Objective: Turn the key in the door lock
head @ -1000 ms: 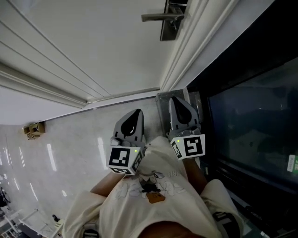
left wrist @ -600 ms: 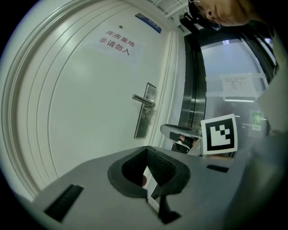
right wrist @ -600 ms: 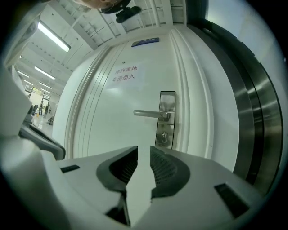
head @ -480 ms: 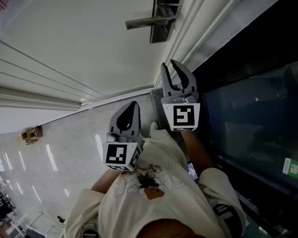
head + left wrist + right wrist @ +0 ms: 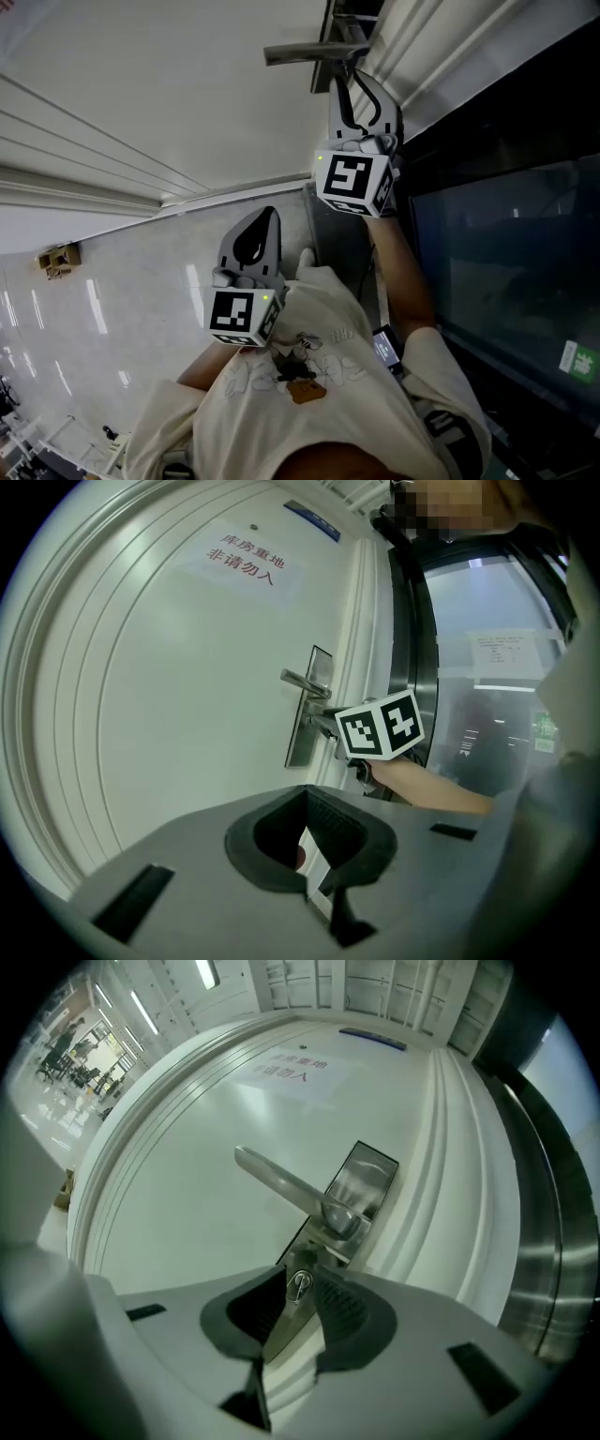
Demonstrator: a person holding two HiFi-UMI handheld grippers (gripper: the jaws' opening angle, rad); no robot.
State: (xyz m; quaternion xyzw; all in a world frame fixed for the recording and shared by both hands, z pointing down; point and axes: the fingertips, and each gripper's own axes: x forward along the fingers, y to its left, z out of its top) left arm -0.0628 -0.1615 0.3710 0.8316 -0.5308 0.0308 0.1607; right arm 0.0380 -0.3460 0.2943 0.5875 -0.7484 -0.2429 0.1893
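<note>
A white door carries a silver lever handle (image 5: 298, 52) on a steel lock plate (image 5: 362, 1178). Below the lever (image 5: 281, 1185), what looks like the key's small silver head (image 5: 299, 1283) sits in the lock. My right gripper (image 5: 354, 82) is raised level at the plate, just under the lever. Its jaws are opening; the key head shows between the tips (image 5: 298, 1302), and the pads do not press on it. My left gripper (image 5: 268, 217) hangs lower, back from the door, shut on nothing (image 5: 309, 855). Its view shows the right gripper's marker cube (image 5: 380, 726) at the plate.
Right of the door stand a steel frame (image 5: 544, 1260) and a dark glass panel (image 5: 506, 234). A paper notice (image 5: 291, 1071) is stuck high on the door. A small cardboard box (image 5: 58, 258) lies on the glossy floor at left.
My right gripper rose from beside the left one up to the lock plate, rolled its cube round, and its jaws went from shut to open. The left gripper shifted only slightly.
</note>
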